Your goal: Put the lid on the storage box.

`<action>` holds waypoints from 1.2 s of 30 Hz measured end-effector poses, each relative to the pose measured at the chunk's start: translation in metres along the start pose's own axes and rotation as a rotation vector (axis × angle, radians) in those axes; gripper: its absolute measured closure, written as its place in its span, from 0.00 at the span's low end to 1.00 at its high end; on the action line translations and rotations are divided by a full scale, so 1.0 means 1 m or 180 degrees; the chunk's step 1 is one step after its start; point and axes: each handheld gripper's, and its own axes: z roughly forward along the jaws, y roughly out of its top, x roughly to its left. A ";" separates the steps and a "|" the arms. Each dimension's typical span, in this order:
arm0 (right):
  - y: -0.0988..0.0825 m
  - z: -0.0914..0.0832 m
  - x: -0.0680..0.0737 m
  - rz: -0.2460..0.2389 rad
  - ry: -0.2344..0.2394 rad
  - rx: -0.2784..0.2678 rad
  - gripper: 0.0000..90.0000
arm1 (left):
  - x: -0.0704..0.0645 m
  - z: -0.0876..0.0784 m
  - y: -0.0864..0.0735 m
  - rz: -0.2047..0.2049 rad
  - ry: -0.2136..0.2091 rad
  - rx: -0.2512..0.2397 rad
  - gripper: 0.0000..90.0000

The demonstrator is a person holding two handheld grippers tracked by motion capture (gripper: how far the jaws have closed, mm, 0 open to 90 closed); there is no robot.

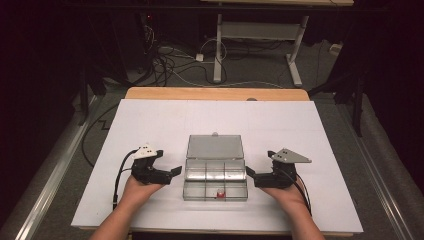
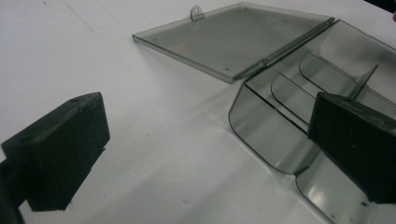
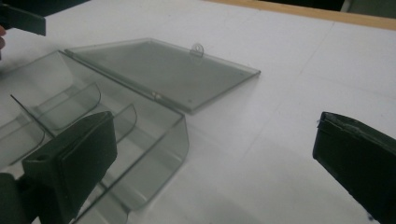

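- Nearest the person, the left gripper (image 1: 159, 170) and the right gripper (image 1: 262, 176) sit low on the white table (image 1: 150, 125), one on each side of a clear compartment box (image 1: 215, 180). Both point inward at it.
- The left gripper's jaws stand wide apart and hold nothing. In the left gripper view the rounded end wall of the box (image 2: 266, 135) lies partly between them, tight by the right-hand jaw; I cannot tell whether that jaw touches the plastic.
- The right gripper's jaws are likewise spread wide and empty. In the right gripper view the box's near corner (image 3: 154, 154) lies just beside the left-hand jaw, and bare table lies before the other.
- Between the two grippers, a small red item (image 1: 220, 193) rests in the box's front row of compartments.
- Beyond the jaws, the lid (image 1: 215, 147) lies opened flat on the table behind the hinge, its small tab (image 2: 196, 12) at the far edge.
- Risk, as I judge it: the box looks light and the surface smooth, so an uneven push from one side could slide or spin it; a hard pinch on the thin wall could flex it and jolt the red item out.
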 end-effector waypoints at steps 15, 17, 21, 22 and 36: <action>0.031 0.052 -0.017 0.0207 -0.0034 0.0201 0.01 | 0.017 0.046 0.045 -0.0136 -0.0004 0.0179 0.00; 0.032 0.060 -0.017 0.0257 -0.0045 0.0265 0.01 | 0.018 0.053 0.045 -0.0197 -0.0049 0.0222 0.00; 0.035 0.075 -0.016 0.0360 0.0020 0.0441 0.05 | 0.019 0.065 0.041 -0.0308 -0.0146 0.0303 0.00; 0.035 0.078 -0.016 0.0394 0.0051 0.0459 0.05 | 0.019 0.067 0.040 -0.0314 -0.0160 0.0322 0.00; 0.041 0.095 -0.015 0.0637 0.0309 0.0712 0.17 | 0.014 0.073 0.038 -0.0384 -0.0295 0.0319 0.03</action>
